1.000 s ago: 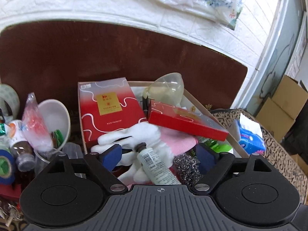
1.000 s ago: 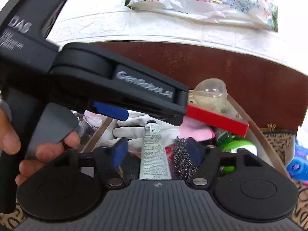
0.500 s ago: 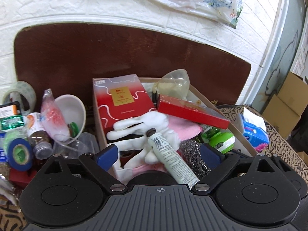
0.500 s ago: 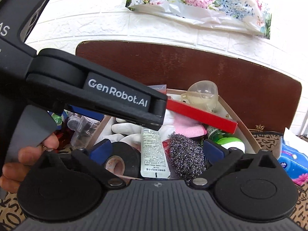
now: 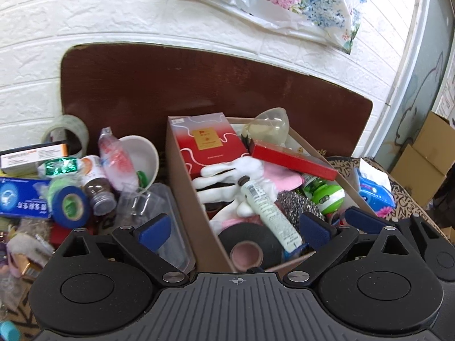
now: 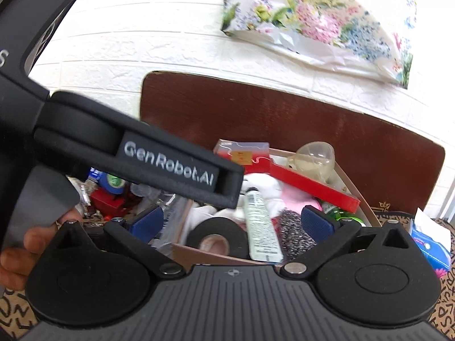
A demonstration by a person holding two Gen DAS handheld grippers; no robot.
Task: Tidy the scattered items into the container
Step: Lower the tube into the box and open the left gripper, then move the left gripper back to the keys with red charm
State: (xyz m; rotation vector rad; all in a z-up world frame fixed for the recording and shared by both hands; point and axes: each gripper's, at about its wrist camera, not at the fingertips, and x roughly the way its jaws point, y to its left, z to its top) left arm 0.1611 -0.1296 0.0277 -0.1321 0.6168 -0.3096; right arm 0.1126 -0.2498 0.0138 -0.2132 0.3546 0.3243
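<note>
Cardboard box [image 5: 186,199] sits on a patterned cloth [image 6: 11,309], in front of a big brown board [image 5: 199,85] that leans on a white brick wall [image 5: 85,14]. A flowery plastic bag [image 6: 327,28] hangs on the wall above the box.

Inside the box, at the back, stands a red packet with a gold label [image 5: 209,139]; its writing is too small to read. A flat red box [image 5: 293,160] lies tilted across the top, white gloves [image 5: 227,176] are under it, a black tape roll [image 5: 250,241] is at the front, and a white tube with a barcode [image 5: 267,210] lies on the roll. Beside the box, on its left, are a white bowl [image 5: 145,153] and a blue tape roll [image 5: 71,206].

The left gripper [image 5: 236,228] has just been opening; its fingers stand wide with nothing held. In the right wrist view its side reads "GenRobot.AI". The right gripper [image 6: 231,223] has just been opening too, and grips nothing.
</note>
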